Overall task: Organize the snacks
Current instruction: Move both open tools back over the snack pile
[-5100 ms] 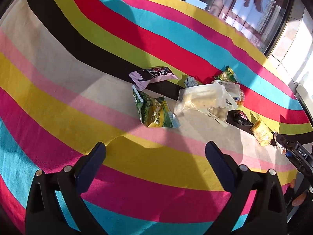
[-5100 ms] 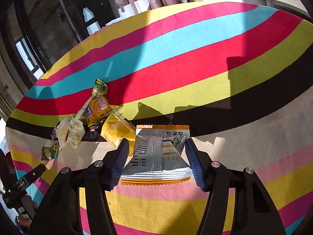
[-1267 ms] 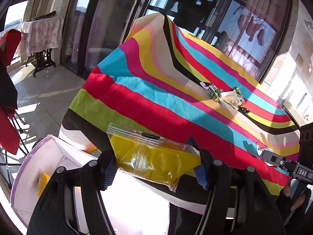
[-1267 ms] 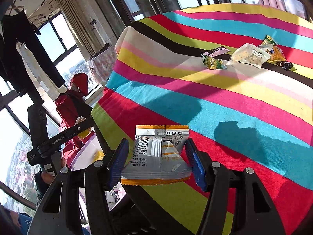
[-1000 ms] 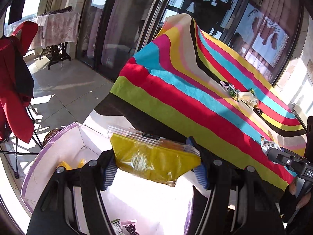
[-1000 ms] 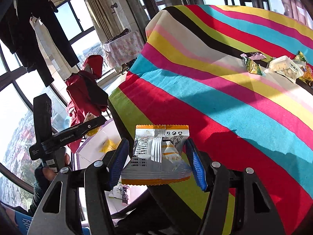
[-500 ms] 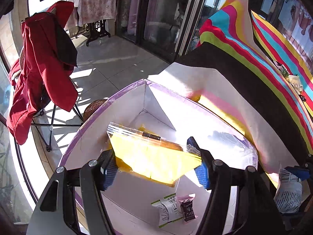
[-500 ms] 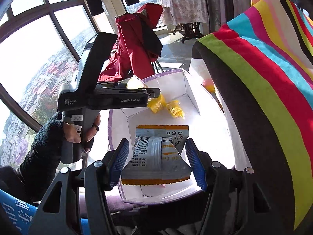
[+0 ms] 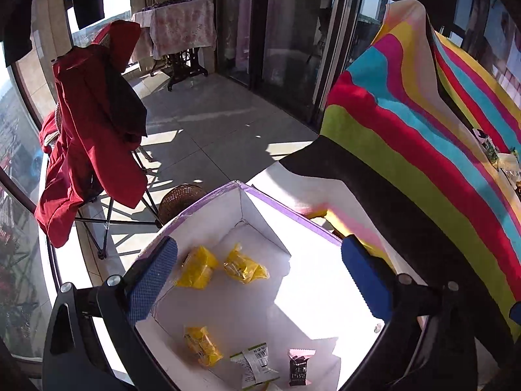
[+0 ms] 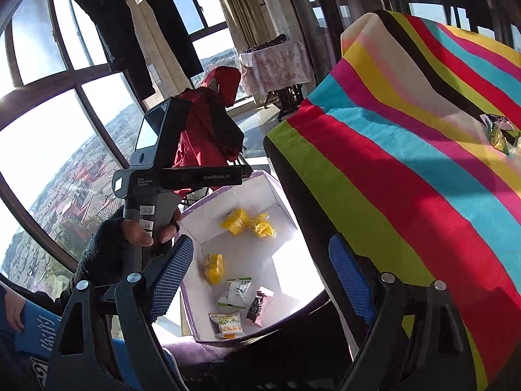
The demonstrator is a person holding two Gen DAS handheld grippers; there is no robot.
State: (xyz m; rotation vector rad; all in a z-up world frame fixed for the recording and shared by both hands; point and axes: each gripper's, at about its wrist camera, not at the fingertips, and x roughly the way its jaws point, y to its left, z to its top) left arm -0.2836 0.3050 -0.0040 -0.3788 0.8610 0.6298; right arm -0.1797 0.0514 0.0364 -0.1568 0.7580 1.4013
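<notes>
While both grippers' jaws have just opened wide and empty, snack packets (image 9: 245,269) lie inside the box (image 9: 208,195).

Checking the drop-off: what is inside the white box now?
The white box holds three yellow packets, a white-green packet, a dark pink one and an orange-trimmed one. Its near corner is hidden.

The left gripper (image 10: 182,176) is showing "GenRobot.AI" in pale letters along its dark barrel, and "Data Acquisition System" in small print nearer its handle. Packets lying in the white box (image 10: 286,215) are carrying print too small to read, as are those on the striped cloth (image 10: 390,169).
</notes>
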